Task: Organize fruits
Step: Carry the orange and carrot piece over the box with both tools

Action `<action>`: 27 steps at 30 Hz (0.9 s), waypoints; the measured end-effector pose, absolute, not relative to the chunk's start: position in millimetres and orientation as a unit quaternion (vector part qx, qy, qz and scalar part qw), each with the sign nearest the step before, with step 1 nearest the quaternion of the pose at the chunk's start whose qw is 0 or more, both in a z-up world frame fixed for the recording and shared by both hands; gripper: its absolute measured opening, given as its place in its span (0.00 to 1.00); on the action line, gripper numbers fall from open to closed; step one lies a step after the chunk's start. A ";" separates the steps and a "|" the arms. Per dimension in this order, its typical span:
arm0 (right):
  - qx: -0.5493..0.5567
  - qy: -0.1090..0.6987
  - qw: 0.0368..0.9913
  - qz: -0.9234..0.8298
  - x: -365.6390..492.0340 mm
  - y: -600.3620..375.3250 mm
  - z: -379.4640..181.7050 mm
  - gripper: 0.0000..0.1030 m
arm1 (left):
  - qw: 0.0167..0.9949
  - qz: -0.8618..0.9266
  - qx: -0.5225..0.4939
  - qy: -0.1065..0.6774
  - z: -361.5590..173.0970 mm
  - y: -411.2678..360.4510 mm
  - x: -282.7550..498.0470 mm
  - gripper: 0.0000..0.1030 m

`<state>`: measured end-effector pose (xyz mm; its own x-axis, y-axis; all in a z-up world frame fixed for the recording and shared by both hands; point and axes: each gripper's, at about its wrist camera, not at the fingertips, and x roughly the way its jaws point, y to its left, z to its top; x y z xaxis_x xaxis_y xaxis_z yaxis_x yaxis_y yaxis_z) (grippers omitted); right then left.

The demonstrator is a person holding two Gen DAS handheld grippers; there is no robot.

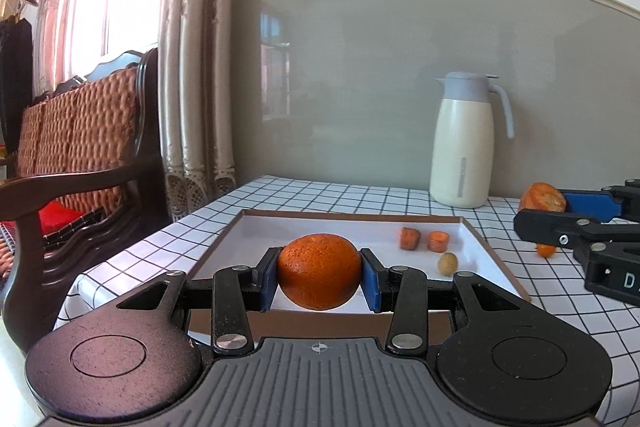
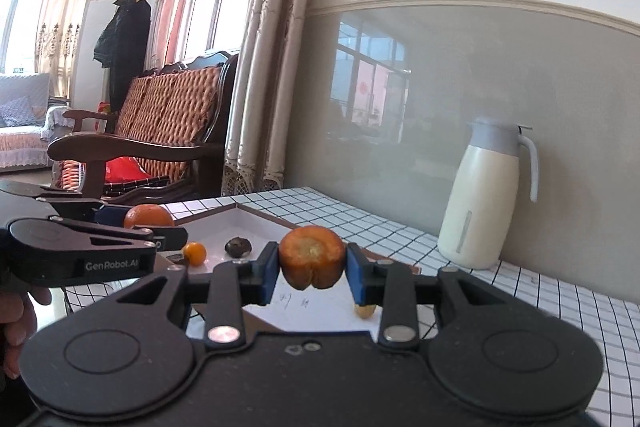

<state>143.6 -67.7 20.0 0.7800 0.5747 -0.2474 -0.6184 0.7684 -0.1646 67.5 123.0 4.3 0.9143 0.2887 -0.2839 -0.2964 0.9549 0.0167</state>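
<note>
Above the near edge of the white tray [image 1: 476, 247], the left gripper [image 1: 320, 273] pinches a whole orange [image 1: 319, 271] between blue pads. Off the tray's right edge, over the checked table [image 1: 500, 211], the right gripper [image 2: 312, 259] pinches a carrot stump [image 2: 312, 255]. Both loads are rounded; I judge either could roll out of a slackened grip and knock pieces already laid down.

Counted, largest first: one jug [image 1: 464, 143] at the table's back edge, one tray, one orange, one held stump, two carrot chunks [image 1: 410, 237] in the tray, one kumquat [image 2: 195, 253], one dark lump [image 2: 238, 246], one small olive-coloured fruit [image 1: 447, 263].
</note>
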 end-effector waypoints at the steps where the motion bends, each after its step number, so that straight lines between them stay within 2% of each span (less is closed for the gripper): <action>1: -0.118 0.091 0.936 0.318 145.5 -66.6 20.3 0.26 | 0.978 0.151 -0.013 0.143 4.5 125.8 69.1 0.41; 27: -0.139 0.115 0.927 0.330 190.9 -25.3 9.5 0.26 | 0.974 0.174 -0.027 0.140 1.1 163.7 112.2 0.41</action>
<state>190.9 -25.3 9.5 0.7557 0.5795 -0.3050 -0.6434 0.7439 -0.1807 112.2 163.7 1.1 0.9001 0.3319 -0.2822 -0.3471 0.9378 -0.0040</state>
